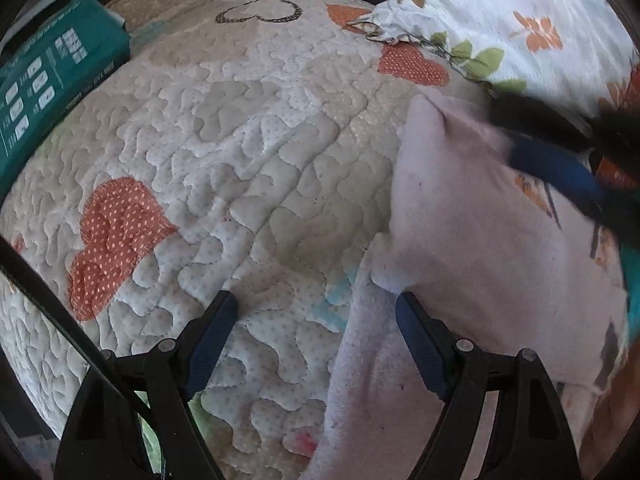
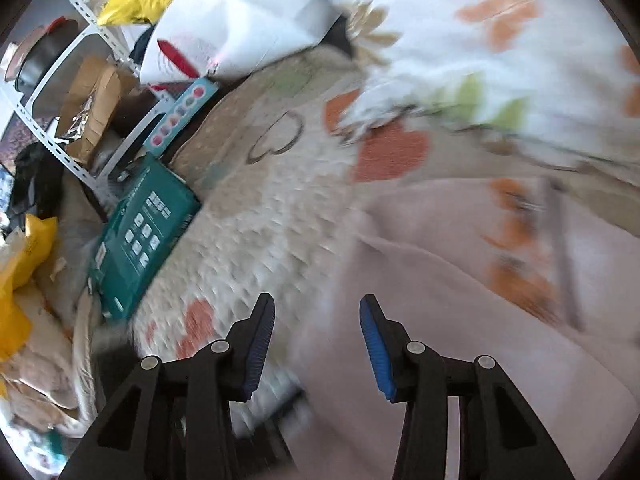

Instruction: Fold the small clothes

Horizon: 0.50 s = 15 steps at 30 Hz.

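A small pale pink garment with an orange and grey print lies on the quilted bedspread, partly folded, at the right of the left wrist view. My left gripper is open and empty, its right finger at the garment's edge. My right gripper appears blurred above the garment's far side. In the right wrist view, the right gripper is open and empty above the garment, which fills the lower right. The view is motion blurred.
A teal box lies at the bed's left edge; it also shows in the right wrist view. A floral pillow sits at the back right. Shelves with bags and boxes stand beyond the bed.
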Each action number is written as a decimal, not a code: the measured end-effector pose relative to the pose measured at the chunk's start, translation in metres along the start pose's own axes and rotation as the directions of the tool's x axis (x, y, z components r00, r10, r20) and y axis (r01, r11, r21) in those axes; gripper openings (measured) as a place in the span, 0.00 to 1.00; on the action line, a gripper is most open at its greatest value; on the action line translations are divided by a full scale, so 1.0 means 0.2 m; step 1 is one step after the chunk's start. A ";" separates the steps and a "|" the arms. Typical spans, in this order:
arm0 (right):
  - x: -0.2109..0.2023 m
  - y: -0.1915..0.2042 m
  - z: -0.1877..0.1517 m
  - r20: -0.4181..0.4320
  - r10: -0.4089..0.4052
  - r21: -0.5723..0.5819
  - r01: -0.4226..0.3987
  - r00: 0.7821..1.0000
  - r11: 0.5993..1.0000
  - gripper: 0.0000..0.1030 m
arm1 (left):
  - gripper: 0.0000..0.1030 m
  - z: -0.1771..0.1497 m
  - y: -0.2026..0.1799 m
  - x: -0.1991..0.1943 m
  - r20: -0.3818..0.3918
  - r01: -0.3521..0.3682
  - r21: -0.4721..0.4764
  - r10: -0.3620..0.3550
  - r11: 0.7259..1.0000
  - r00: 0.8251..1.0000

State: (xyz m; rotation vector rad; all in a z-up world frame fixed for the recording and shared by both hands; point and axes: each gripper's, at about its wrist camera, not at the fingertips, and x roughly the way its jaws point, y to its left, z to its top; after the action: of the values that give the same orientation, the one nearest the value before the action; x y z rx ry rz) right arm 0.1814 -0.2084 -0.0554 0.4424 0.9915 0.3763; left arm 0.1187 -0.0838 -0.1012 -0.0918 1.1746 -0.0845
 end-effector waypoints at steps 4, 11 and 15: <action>0.33 -0.10 0.17 -0.069 -0.189 -0.002 0.189 0.980 0.982 0.43 | 0.78 -0.02 -0.05 0.01 0.016 -0.044 0.043 0.043 0.998 0.999; 0.06 -0.31 0.30 0.111 -0.329 0.225 0.299 0.938 0.927 0.39 | 0.79 -0.03 -0.06 -0.04 0.004 -0.037 0.094 0.037 0.995 0.999; -0.35 -0.29 0.09 0.131 -0.357 0.173 0.333 0.925 0.927 0.47 | 0.79 -0.04 -0.07 -0.19 0.077 0.035 0.159 -0.048 0.987 0.996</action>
State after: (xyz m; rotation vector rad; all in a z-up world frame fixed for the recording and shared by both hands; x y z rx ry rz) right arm 0.1690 -0.2957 -0.0271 0.4140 0.9215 -0.0531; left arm 0.0961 -0.0932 -0.0676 0.0195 1.0822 -0.2081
